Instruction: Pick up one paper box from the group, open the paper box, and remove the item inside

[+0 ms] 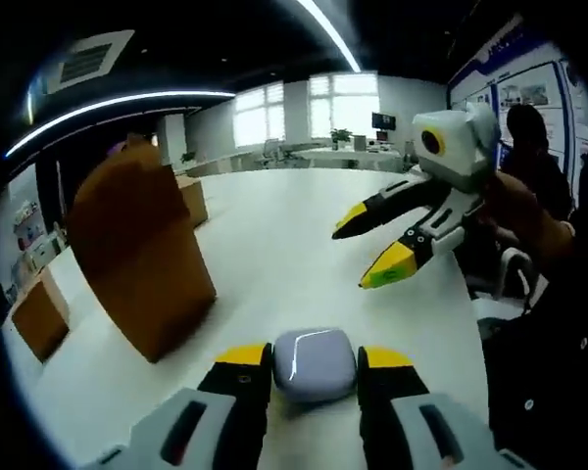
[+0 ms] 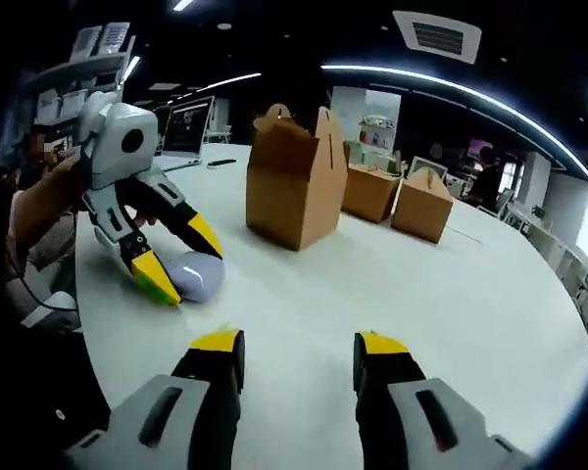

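At nine o'clock the opened paper box (image 1: 137, 259) stood on the white surface (image 1: 294, 245), at six the left tool (image 1: 314, 362) clenched the smooth lilac item (image 1: 316, 362), which could squirt free of those hard tips, and at two the right tool (image 1: 377, 250) hung released, gripping nothing.

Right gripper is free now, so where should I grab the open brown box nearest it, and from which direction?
Probably best at the raised handle flap on top of the open paper box, coming down from above. The box stands upright on the white table and looks too wide for the jaws, while the flap is thin. The right gripper is open with nothing between its jaws.
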`<state>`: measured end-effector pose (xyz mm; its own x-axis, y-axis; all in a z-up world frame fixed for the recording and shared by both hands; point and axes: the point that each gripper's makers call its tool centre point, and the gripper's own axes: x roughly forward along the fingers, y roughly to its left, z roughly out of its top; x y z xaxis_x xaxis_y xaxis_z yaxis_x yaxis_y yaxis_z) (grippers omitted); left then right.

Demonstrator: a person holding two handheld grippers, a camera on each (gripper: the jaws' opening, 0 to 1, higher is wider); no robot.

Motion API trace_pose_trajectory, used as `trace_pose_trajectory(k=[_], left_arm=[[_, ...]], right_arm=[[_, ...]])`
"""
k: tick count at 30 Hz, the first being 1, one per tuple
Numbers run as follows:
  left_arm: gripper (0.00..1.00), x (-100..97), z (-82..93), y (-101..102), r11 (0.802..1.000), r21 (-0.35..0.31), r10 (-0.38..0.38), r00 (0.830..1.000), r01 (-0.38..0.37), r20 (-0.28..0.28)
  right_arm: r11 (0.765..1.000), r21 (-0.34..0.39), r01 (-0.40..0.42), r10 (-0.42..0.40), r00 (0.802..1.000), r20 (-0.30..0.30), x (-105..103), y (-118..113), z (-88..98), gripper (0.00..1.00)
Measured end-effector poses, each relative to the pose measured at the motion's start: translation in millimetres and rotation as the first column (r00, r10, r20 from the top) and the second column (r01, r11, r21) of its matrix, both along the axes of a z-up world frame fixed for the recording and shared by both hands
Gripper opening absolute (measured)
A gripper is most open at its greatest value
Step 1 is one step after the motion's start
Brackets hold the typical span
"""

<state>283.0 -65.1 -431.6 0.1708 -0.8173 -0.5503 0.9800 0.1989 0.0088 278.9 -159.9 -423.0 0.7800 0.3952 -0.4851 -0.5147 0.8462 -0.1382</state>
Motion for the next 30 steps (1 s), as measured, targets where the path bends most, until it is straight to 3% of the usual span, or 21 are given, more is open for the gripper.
trace_pose_trajectory(k=[6, 11, 18, 25, 30], left_arm=[[0.36, 13.4, 0.9, 6.6, 0.997, 0.034, -0.071, 0.997, 0.071, 0.013], [0.36, 18.2, 0.9, 10.9, 0.990, 0.029, -0.136, 0.991, 0.137, -0.016], [0.36, 9.2, 0.4, 5.2, 0.974, 0.008, -0.227, 0.974, 0.227, -0.017], [0.36, -1.3, 0.5, -1.5, 0.966, 0.000, -0.260, 0.966, 0.260, -0.009], [0.37, 0.6, 4.1, -0.1, 0.973, 0.001, -0.232, 0.973, 0.232, -0.008]], right_arm=[[1.000, 0.027, -0.001, 0.001, 1.000, -0.004, -0.7, -0.1, -0.5, 0.44], [0.999, 0.033, -0.002, 0.002, 1.000, -0.013, 0.7, -0.2, -4.6, 0.44], [0.999, 0.045, -0.008, 0.009, 1.000, -0.014, 1.3, 1.1, -5.5, 0.43], [0.998, 0.054, -0.030, 0.031, 0.999, -0.019, -0.3, 4.1, -5.9, 0.43], [0.997, 0.056, -0.043, 0.044, 0.999, -0.009, -0.7, 5.9, -3.0, 0.43]])
